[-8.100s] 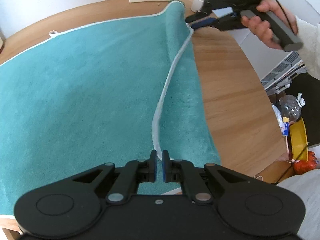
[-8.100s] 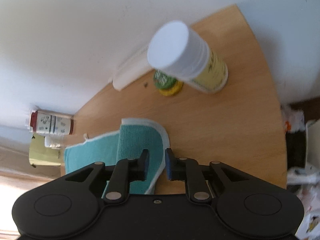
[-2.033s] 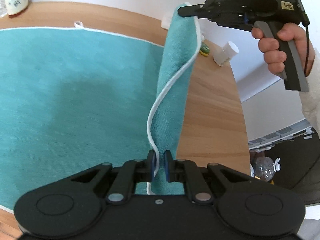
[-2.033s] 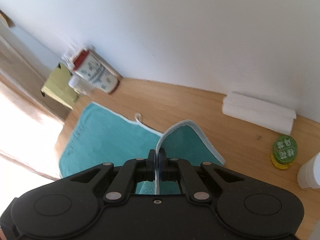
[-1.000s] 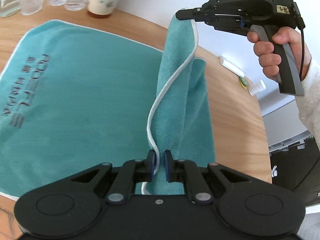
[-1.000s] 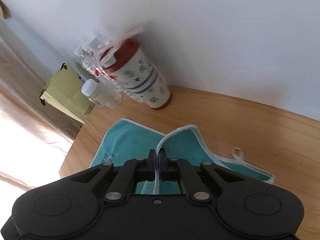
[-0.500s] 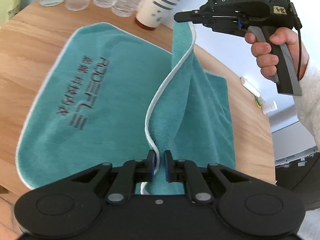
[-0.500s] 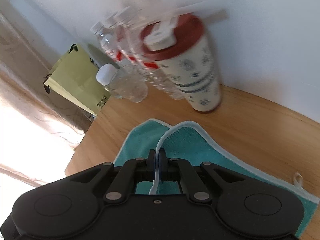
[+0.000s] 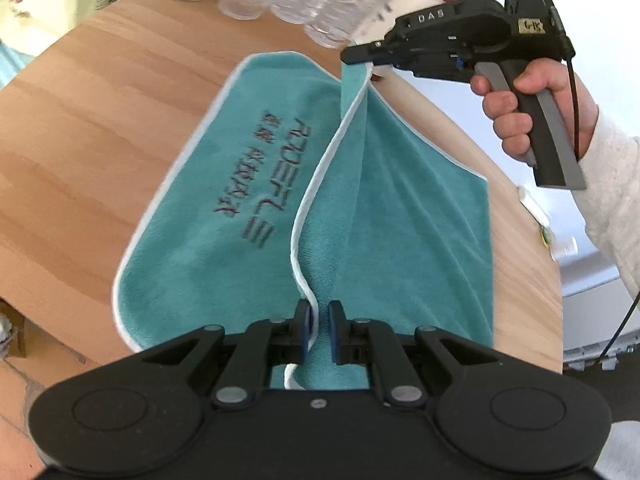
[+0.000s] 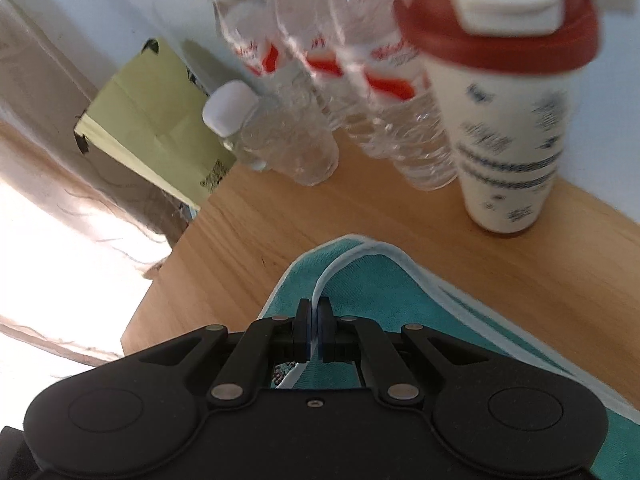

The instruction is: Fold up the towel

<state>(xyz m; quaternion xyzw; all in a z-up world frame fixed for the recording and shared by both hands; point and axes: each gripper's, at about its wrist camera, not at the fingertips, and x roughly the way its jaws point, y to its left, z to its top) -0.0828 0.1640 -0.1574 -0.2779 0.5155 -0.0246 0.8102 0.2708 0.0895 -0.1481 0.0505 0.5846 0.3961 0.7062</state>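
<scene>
Blurred water bottles (image 10: 320, 92) behind towel (image 9: 400, 216)

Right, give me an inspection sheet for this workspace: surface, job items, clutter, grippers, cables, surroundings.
Surface: wooden table, bare around the towel.
Job's things: teal towel with white trim, half folded; one edge is lifted above the flat layer with dark lettering.
Clutter: clear water bottles and a red-lidded cup stand at the far edge, apart from the towel.
Grippers: left gripper shut on the towel's near trim; right gripper shut on the far corner, held by a hand.
Cables: thin black cable runs along the wrist.
Surroundings: white wall, green bag.
</scene>
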